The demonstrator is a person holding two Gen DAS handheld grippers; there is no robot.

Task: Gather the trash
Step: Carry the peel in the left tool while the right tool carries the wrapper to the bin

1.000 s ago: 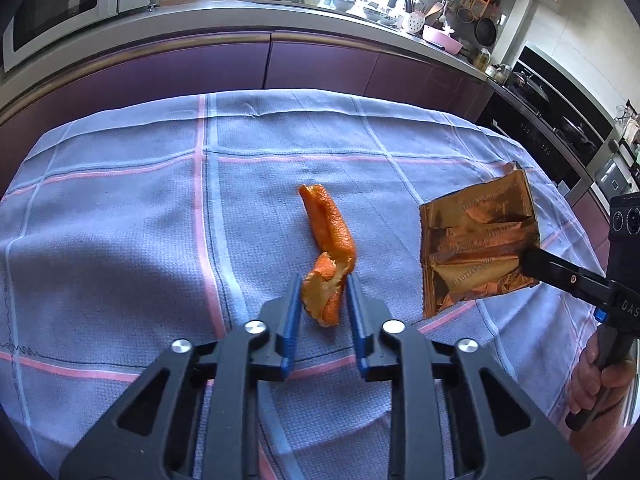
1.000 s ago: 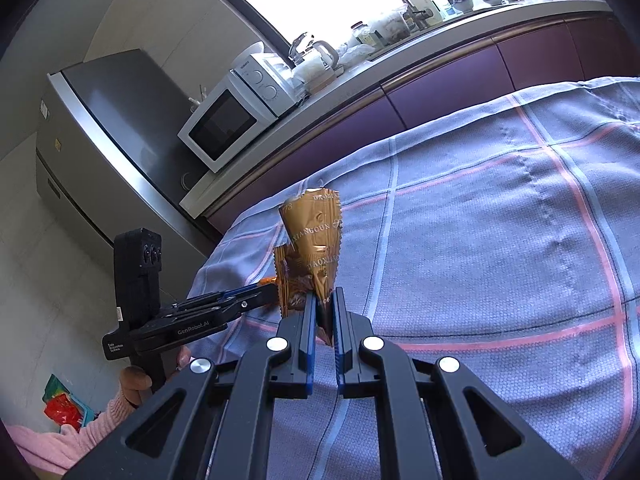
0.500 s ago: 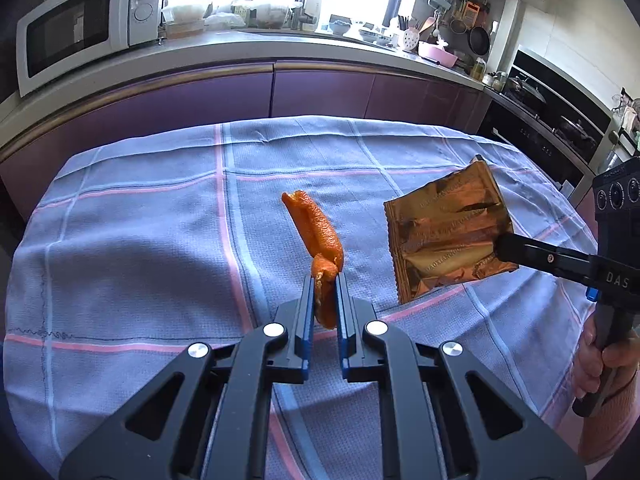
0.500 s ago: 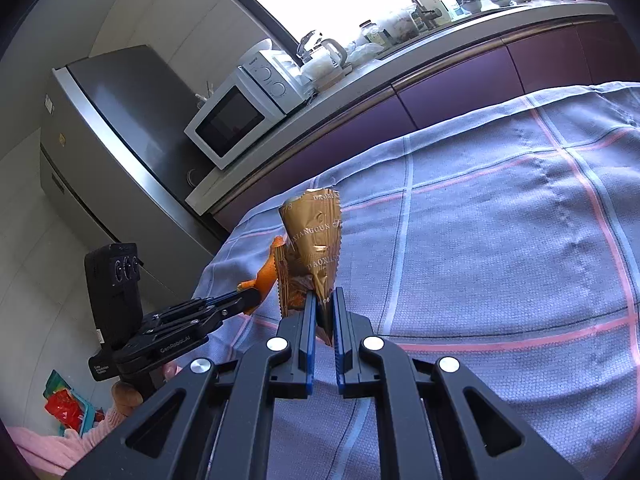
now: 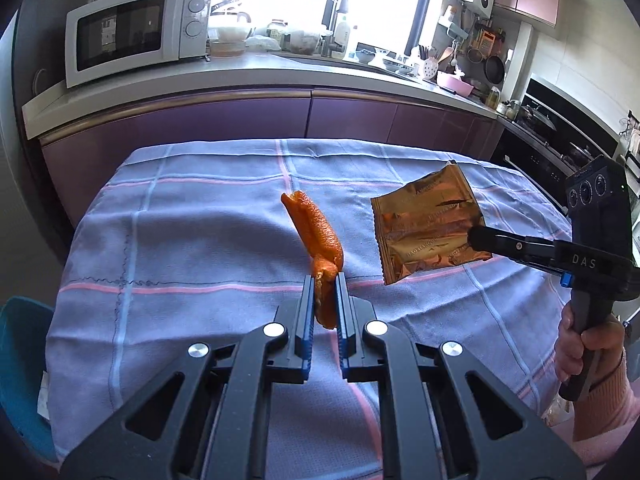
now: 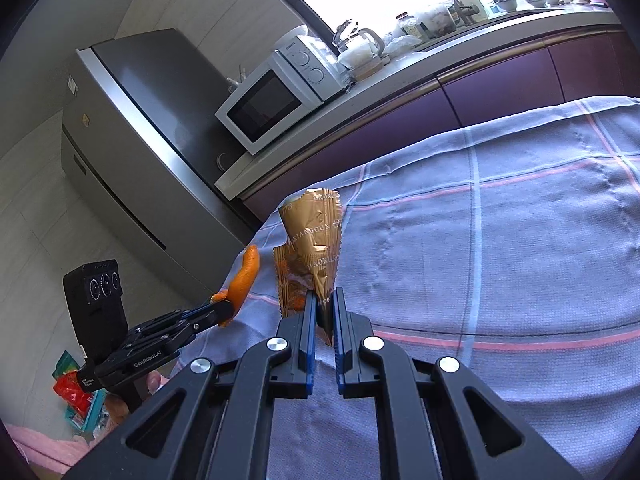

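My left gripper (image 5: 324, 286) is shut on an orange peel (image 5: 314, 228), which sticks up from its jaws above the checked tablecloth (image 5: 192, 240). To its right, a golden snack wrapper (image 5: 426, 226) hangs in the air, pinched at its lower right corner by my right gripper (image 5: 478, 238). In the right wrist view the right gripper (image 6: 324, 300) is shut on the crumpled wrapper (image 6: 316, 240). The left gripper (image 6: 222, 308) shows at the left with the peel (image 6: 244, 276) standing up from it.
The table's blue cloth (image 6: 500, 264) with pink lines covers the table. A kitchen counter with a microwave (image 5: 132, 30) runs behind, a fridge (image 6: 140, 152) to the left. A teal bin (image 5: 22, 372) shows at the table's left edge; red packaging (image 6: 74, 394) lies in a teal container on the floor.
The left gripper closed on the orange peel and lifted it off the cloth, drawing back. The right gripper with the wrapper shifted a little and rose slightly.
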